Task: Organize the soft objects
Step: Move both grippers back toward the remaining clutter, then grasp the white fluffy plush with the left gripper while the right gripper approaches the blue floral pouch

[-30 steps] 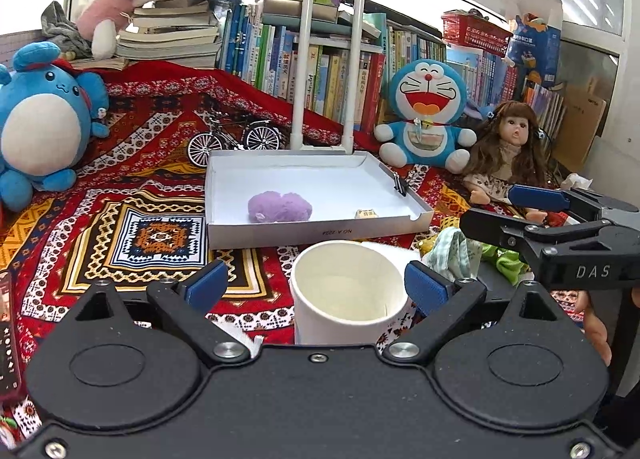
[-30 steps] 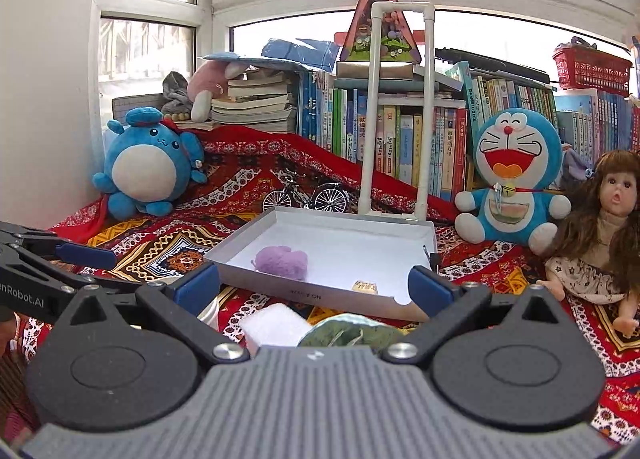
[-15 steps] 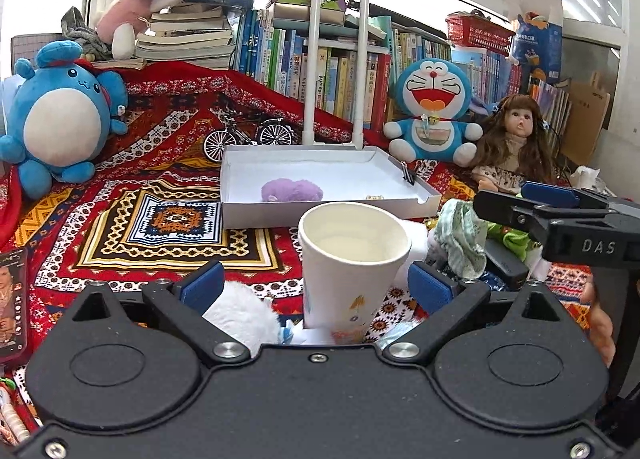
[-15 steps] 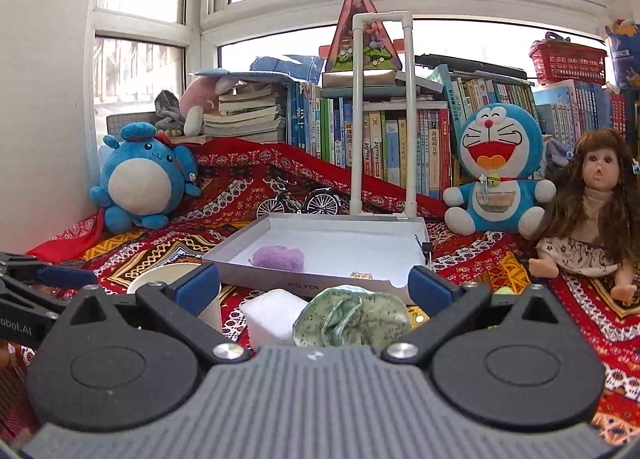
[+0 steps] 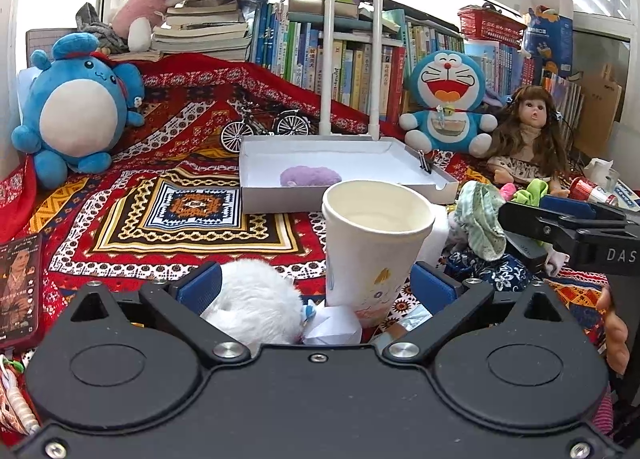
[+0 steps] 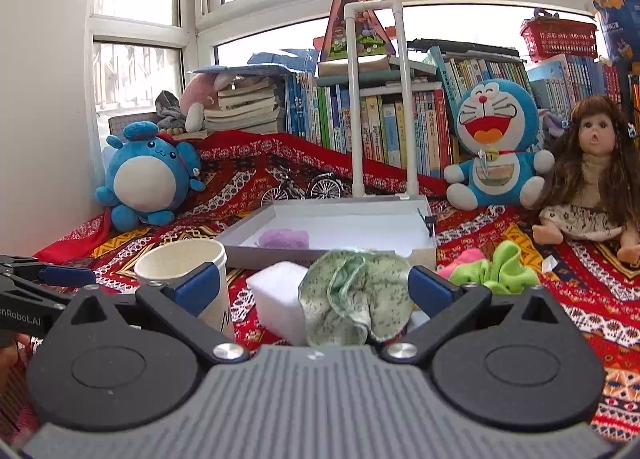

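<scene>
A white tray [image 5: 260, 199] on the red patterned cloth holds a purple fluffy piece [image 5: 308, 176]. My left gripper [image 5: 316, 287] hangs low over the cloth and its jaws are opening. A white fluffy ball [image 5: 252, 303] and a paper cup [image 5: 372, 243] stand between them, and neither pad presses on either. My right gripper [image 6: 314, 286] is open. A green flowered cloth piece [image 6: 352, 291] and a white foam block [image 6: 276, 295] lie between its fingers, untouched. A bright green scrunchie [image 6: 504, 267] and a pink piece [image 6: 460, 259] lie to its right.
A blue round plush [image 5: 72, 115] sits far left, with a Doraemon plush [image 5: 448, 99] and a doll [image 5: 528, 131] at the right. A toy bicycle [image 5: 264, 127] and a white pipe frame [image 5: 352, 39] stand behind the tray. A phone [image 5: 20, 283] lies at the left edge.
Both grippers have sunk towards the cloth. The cup now stands tall between the left jaws and the white ball has come into view. The green cloth has risen between the right jaws.
</scene>
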{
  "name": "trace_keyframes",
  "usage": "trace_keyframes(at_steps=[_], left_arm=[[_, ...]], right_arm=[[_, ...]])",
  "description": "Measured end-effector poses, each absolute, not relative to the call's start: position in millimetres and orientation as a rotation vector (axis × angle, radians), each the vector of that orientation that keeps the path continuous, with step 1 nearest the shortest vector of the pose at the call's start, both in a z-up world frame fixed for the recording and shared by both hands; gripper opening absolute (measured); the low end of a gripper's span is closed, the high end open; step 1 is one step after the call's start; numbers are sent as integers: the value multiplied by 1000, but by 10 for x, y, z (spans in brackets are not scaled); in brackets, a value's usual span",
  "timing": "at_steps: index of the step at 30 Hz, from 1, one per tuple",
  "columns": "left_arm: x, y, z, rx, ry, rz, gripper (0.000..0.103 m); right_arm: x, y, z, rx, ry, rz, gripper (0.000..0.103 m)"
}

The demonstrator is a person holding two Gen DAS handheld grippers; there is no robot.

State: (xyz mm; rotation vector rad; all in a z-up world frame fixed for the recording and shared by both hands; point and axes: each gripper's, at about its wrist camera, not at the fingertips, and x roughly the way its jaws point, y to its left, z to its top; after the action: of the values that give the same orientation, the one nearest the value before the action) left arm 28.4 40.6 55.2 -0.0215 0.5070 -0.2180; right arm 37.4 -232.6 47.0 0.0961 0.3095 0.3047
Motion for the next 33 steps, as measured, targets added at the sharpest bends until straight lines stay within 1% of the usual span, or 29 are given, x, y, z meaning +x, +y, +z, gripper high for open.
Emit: trace_keyframes(at_steps=[7, 15, 33], left_arm=[[258, 411, 487, 4, 505, -201, 101], [222, 471, 395, -1, 506, -168, 101], [176, 610, 220, -35, 520, -136, 101]], right_arm=[[362, -2390, 388, 163, 324, 293, 103], [279, -2306, 331, 101, 291, 262, 103], [238, -2241, 177, 93, 322, 213, 103]])
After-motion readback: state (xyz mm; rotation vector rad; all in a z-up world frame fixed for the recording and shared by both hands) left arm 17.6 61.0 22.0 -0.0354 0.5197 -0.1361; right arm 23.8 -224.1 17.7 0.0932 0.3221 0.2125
